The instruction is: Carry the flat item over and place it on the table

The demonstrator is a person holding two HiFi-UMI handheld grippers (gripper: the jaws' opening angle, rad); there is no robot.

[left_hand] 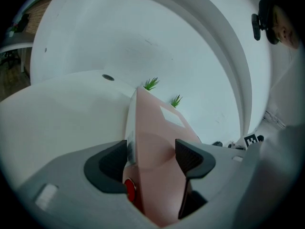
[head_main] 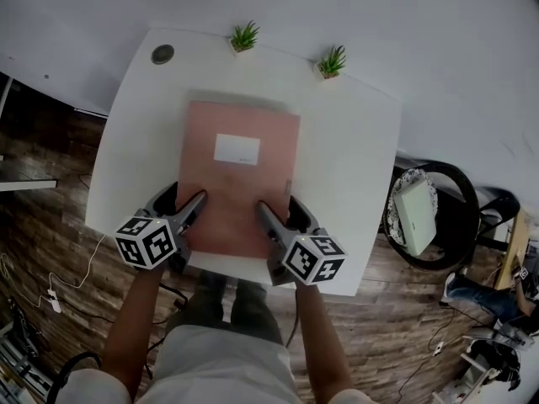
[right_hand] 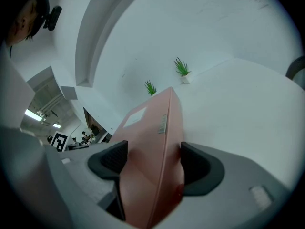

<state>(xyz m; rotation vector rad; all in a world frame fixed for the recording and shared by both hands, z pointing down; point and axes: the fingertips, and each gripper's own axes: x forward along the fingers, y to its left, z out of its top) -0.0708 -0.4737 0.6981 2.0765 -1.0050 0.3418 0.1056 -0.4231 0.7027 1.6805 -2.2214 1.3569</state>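
Pink flat rectangular folder (head_main: 240, 183) with a white label (head_main: 237, 148) sits over the middle of the white counter (head_main: 354, 158), long side running away from the person. Left gripper (head_main: 181, 200) has its fingers closed on the folder's near left corner; right gripper (head_main: 280, 209) has its fingers closed on the near right corner. Both gripper views confirm this: the pink sheet fills the gap, dark pads pressed on either face. A soft shadow along the far edge suggests the folder is just off the surface or tipped up; contact cannot be confirmed. Step in hand looks like the final set-down, carry mostly done. Next move, by my reading: lower the folder level until it lies flat, then part both pairs of fingers and draw back toward the body. Edges: the folder's near edge lies close to the counter's near rim, so a nudge forward before release would guard against overhang. Room ahead is fair. Two small green potted plants (head_main: 244, 37) (head_main: 332, 61) stand at the far rim, a grey round disc (head_main: 162, 54) at the far left corner, all apart from the folder. Bare counter either side.
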